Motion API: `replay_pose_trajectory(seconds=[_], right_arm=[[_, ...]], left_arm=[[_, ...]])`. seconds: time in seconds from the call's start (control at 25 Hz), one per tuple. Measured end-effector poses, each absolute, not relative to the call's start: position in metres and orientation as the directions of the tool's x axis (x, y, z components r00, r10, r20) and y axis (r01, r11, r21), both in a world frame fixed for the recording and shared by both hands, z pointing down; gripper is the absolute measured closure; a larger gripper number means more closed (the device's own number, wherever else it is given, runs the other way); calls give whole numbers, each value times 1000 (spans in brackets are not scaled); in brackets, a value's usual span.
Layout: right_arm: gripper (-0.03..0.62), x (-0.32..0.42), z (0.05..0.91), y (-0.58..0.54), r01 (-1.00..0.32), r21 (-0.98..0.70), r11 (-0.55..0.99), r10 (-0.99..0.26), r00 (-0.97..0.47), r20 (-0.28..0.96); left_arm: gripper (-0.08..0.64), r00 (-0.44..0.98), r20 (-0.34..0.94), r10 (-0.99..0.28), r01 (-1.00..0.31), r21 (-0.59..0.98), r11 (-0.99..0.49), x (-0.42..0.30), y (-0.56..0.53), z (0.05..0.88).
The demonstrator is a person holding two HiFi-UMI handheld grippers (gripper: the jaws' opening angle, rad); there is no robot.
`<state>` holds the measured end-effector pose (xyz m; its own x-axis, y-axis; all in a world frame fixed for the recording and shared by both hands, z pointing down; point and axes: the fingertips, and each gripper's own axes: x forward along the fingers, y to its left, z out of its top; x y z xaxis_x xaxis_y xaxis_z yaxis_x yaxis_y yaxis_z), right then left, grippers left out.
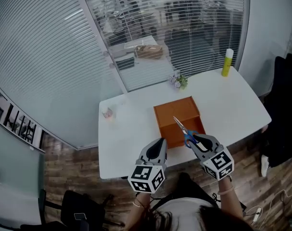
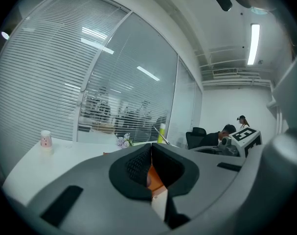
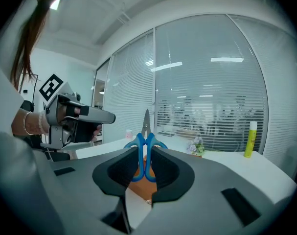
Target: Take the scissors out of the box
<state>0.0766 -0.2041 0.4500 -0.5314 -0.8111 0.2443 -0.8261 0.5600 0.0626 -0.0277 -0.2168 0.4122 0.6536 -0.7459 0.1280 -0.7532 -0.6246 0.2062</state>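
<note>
right gripper (image 3: pixel 144 154) has the scissors (image 3: pixel 145 133): fingers (image 3: pixel 120 166) clamped on the blue handle loops, blades sticking out ahead along the gripper's own line. from where i stand the scissors (image 1: pixel 183 130) hang over the near right corner of the orange box (image 1: pixel 171 131), tips pointing away from the person and a bit left, back over the box. looks like they're already lifted out. left gripper (image 1: pixel 159 144) sits just beside the box's near left corner, fingers together, nothing in them. so the right hand owns the next move. long axis runs near-to-far, so i'd carry them sideways to the right, onto the bare bench (image 1: pixel 232 105), keeping the tips from catching the box rim.
</note>
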Motion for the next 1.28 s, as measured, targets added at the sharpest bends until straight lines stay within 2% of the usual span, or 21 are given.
replay_pose_trajectory(seconds=[0.44, 1.28], right_arm=[[482, 78, 429, -180, -838, 42, 544, -831, -531, 166], [482, 84, 412, -146, -863, 23, 504, -861, -500, 94]], left_arm=[[541, 662, 128, -738, -747, 197, -635, -29, -194, 411], [541, 666, 112, -738, -744, 182, -643, -37, -158, 408]])
